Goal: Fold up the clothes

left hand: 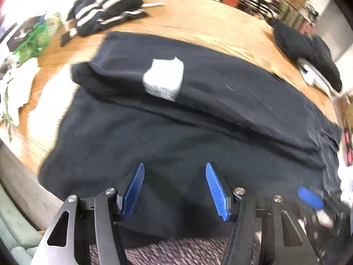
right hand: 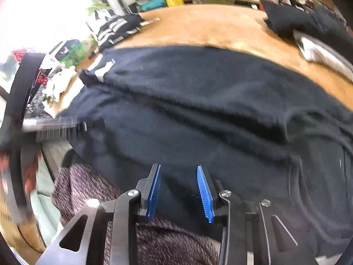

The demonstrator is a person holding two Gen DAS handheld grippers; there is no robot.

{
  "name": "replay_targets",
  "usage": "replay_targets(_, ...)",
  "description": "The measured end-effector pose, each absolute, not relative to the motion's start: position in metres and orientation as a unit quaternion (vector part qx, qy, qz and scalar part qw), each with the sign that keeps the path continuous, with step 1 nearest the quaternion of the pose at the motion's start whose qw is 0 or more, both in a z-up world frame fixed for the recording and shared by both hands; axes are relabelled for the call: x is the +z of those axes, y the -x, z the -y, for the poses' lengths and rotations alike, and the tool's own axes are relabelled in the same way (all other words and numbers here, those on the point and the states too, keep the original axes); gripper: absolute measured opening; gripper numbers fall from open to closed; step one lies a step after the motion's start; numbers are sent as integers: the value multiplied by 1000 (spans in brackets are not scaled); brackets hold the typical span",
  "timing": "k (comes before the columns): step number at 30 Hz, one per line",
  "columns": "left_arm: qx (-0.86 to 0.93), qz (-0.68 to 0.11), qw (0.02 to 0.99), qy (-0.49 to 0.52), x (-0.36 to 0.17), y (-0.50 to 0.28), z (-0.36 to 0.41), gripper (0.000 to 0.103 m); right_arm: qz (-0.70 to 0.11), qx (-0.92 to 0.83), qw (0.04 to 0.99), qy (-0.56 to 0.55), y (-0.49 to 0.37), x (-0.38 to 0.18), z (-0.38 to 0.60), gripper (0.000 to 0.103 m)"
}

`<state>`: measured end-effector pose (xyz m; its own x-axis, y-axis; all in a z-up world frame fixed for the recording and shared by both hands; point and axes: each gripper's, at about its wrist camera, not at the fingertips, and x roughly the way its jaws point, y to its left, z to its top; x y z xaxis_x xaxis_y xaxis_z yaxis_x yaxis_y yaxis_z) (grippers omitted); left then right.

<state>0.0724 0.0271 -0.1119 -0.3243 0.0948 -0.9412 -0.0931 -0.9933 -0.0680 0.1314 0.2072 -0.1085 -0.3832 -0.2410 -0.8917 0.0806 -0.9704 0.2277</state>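
Both tongs, left gripper (left hand: 175,187) and right gripper (right hand: 179,191), hover part-open and empty above the near hem of the black garment (left hand: 198,132) spread across the wooden table (left hand: 198,19), one lengthwise fold apparently done, further folds remaining.

A wooden bench (left hand: 198,22) carries a green mesh bag (left hand: 33,42) at its left edge. A leafy plant (right hand: 99,0) stands behind, near a yellow container (right hand: 174,0). Cluttered shelves (left hand: 293,0) line the far wall.

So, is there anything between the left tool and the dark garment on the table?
Nothing visible. The left tool hangs open right over the dark garment, with only bare cloth between its pads.
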Motion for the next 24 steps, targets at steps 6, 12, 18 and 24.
replay_targets(6, 826, 41, 39, 561, -110, -53, -8, 60, 83, -831, 94, -542, -162, -106, -224, 38)
replay_targets(12, 829, -3, 5, 559, -110, -90, 78, 60, 119, -824, 44, -553, -185, -107, -259, 35)
replay_targets(18, 811, 31, -13, 584, -102, -57, 95, 60, 157, -821, -42, -548, -215, -102, -318, 45)
replay_targets(24, 823, 90, -24, 561, -90, -91, 120, 60, 212, -821, -140, -511, -243, -92, -375, 48)
